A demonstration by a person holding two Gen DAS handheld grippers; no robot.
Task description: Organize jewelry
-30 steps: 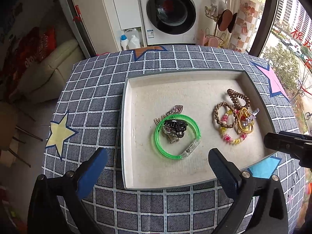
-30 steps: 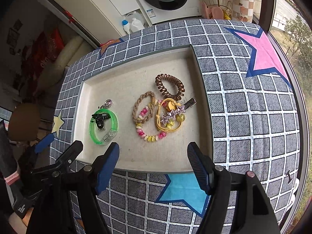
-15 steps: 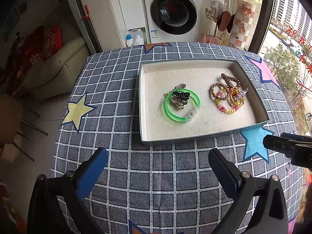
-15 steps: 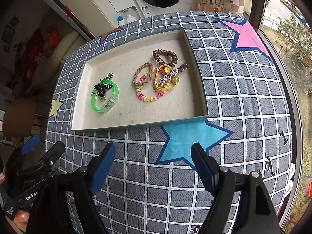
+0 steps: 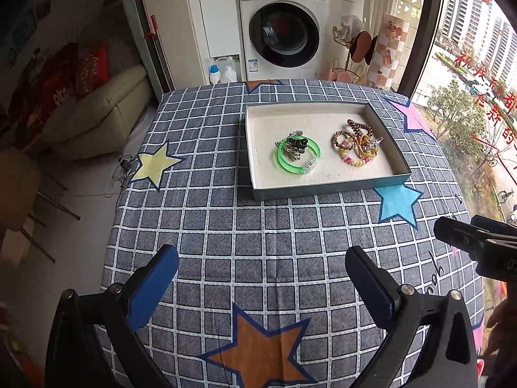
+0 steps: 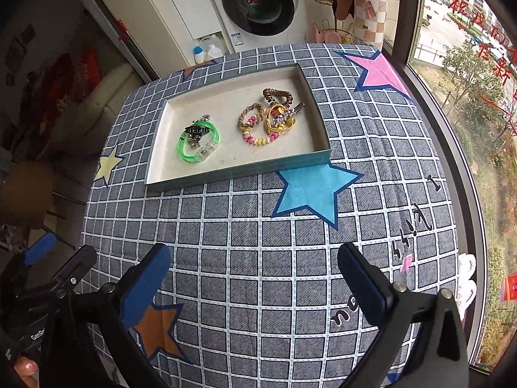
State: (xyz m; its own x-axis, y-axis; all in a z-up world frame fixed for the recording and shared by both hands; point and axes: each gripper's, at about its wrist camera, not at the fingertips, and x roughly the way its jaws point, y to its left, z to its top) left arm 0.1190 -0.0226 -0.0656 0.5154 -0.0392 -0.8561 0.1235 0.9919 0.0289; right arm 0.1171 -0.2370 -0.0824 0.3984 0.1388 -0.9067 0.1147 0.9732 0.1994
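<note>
Right now the left gripper (image 5: 261, 266) is hanging low in the frame with its jaws standing wide apart and nothing between them. Likewise, the right gripper (image 6: 253, 263) is opening its jaws over bare checked tablecloth (image 6: 258, 242), holding nothing. Both are sitting well apart from the tray (image 6: 239, 169), which is lying in the upper middle of each view. Inside it, a green bangle (image 6: 198, 144) with a dark hair clip (image 6: 197, 129) is resting at left, and a cluster of hair ties and beaded bracelets (image 6: 268, 119) is lying at right.
</note>
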